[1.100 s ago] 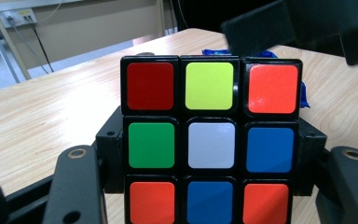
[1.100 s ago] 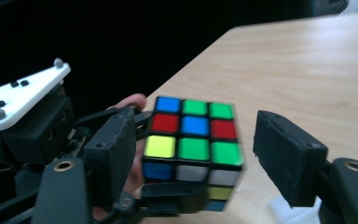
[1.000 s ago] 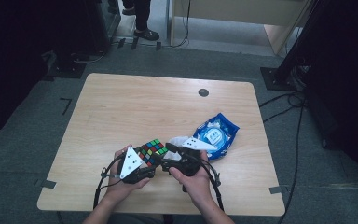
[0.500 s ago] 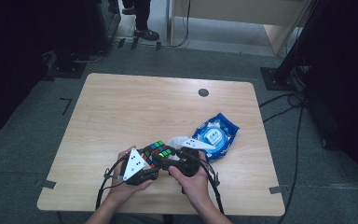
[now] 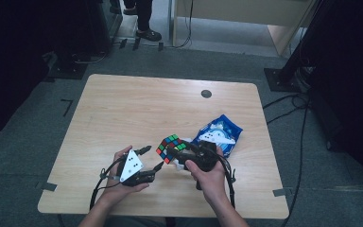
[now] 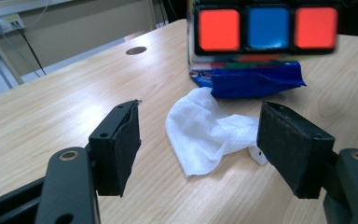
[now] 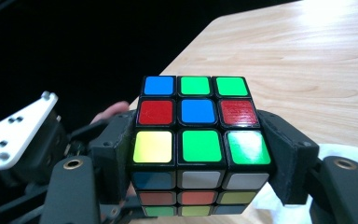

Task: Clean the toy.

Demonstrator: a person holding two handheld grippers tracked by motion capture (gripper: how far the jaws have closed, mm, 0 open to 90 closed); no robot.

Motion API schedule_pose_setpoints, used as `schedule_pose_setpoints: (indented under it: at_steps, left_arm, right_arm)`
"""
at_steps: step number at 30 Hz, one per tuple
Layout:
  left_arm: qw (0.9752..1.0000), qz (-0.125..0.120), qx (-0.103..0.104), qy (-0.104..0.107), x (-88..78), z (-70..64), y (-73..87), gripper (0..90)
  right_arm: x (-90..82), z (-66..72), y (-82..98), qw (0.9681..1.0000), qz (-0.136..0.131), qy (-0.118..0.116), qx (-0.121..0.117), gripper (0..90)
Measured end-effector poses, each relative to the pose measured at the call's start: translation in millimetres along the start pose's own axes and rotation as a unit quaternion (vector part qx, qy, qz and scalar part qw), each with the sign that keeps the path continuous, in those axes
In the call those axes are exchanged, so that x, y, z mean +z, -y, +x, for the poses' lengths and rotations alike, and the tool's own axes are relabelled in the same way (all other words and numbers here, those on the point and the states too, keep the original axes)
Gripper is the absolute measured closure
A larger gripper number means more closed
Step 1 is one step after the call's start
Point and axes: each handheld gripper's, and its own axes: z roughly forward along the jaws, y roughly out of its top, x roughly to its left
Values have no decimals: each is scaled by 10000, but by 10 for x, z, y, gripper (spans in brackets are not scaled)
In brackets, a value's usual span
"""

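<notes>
Now keep the right gripper (image 7: pixel 200 186) clamped square on the cube (image 7: pixel 193 140), lifted above the tabletop's (image 5: pixel 137 109) near edge, then bring the wide-open, empty left gripper (image 6: pixel 214 149) onto one outer layer.

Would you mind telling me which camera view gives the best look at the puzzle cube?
The right gripper view: the puzzle cube sits close up between that gripper's jaws, with two faces sharp and every sticker readable. The left gripper view catches one blurred row of it at the top edge. The high view shows it small above the table.

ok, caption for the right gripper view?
Right tool clamps a scrambled Rubik's cube above the wooden table.
</notes>
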Motion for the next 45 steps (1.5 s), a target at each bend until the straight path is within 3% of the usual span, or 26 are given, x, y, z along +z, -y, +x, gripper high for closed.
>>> schedule_pose_setpoints:
  at_steps: [4, 17, 24, 30, 39, 45]
  left_arm:
    - [9998, -129, 117, 24, -29, -24, -28, 299]
    - [9978, -111, 653, -100, -28, -185, -116, 236]
    - [9975, -117, 684, -153, -1, -232, -125, 203]
    - [9960, -175, 853, -193, 1, -301, -148, 192]
    - [9951, -220, 960, -117, 6, -349, -168, 183]
    - [9949, -261, 964, 115, 7, -367, -171, 245]
  right_arm:
    - [78, 58, 41, 9995, 234, -87, -188, 347]
    - [90, 63, 58, 9996, 211, -125, -139, 346]
    - [96, 64, 74, 9996, 271, -14, -83, 346]
    - [101, 58, 71, 9994, 360, -2, -18, 346]
    - [120, 48, 74, 9986, 527, -23, 60, 345]
    - [135, 43, 82, 9981, 620, -37, 66, 345]
